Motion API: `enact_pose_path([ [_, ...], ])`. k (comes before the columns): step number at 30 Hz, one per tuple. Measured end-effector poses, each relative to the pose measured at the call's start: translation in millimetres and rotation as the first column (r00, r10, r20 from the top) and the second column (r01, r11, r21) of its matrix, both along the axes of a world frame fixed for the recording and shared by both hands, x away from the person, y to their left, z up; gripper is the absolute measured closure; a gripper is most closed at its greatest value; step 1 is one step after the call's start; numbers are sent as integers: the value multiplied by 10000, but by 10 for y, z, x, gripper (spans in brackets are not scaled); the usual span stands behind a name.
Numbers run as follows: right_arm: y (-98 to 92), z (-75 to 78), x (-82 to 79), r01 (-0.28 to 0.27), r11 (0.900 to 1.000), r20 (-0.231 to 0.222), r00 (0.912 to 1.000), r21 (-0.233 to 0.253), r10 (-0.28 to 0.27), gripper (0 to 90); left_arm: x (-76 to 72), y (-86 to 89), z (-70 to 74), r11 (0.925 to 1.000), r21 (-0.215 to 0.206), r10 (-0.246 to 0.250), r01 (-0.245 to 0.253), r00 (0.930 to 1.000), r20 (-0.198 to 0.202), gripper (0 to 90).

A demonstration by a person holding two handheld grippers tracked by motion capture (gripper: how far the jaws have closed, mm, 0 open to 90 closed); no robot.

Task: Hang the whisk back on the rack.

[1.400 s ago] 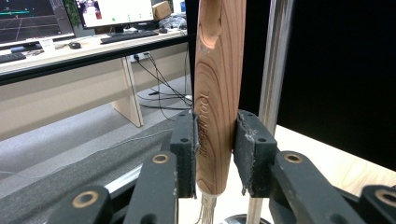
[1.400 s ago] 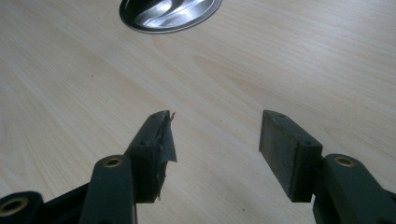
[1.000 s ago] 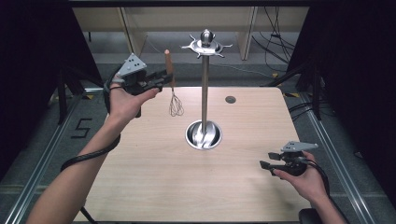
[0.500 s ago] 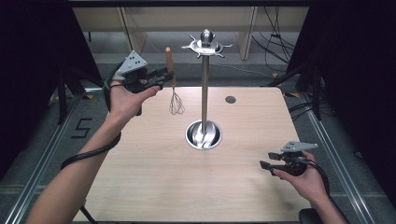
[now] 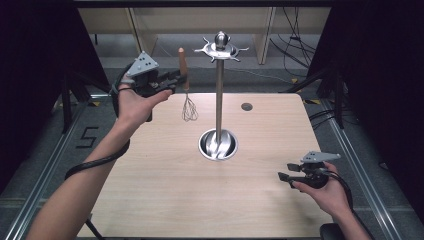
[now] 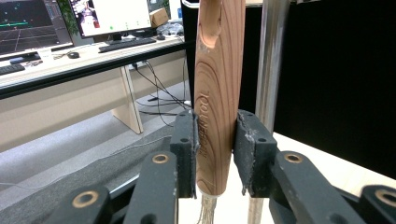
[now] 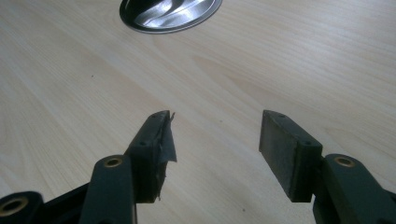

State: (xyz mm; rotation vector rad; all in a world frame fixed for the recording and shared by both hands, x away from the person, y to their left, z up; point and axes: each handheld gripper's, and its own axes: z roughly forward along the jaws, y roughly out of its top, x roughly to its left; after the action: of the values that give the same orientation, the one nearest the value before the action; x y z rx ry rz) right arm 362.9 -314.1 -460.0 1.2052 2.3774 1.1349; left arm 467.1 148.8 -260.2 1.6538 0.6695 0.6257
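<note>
Whisk held up beside the stand
The left gripper [image 5: 176, 79] clamps the whisk [image 5: 186, 85] upright by its wooden handle, left of the stand [image 5: 218, 100]; the right gripper [image 5: 286, 176] rests wide apart, low over the table [image 5: 150, 190].

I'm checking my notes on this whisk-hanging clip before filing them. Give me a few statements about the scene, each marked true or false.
1. The left gripper is shut on the whisk by its wooden handle. True.
2. The whisk lies flat on the table. False: it hangs upright in the air, wire end down.
3. The right gripper holds a spoon. False: its jaws are open and hold nothing.
4. The metal stand rises from a round base near the table's middle. True.
</note>
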Motion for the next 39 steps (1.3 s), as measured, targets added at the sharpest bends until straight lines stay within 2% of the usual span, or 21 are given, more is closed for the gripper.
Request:
enact_pose_path([
  [26,1,0,1,-34,10000,-24,10000,-18,34,444,36,-53,80,10000,69,-50,49,10000,54,700],
  [39,8,-4,-2,-31,9998,-59,10000,208,32,444,53,-99,102,9998,135,-127,126,9999,52,700],
])
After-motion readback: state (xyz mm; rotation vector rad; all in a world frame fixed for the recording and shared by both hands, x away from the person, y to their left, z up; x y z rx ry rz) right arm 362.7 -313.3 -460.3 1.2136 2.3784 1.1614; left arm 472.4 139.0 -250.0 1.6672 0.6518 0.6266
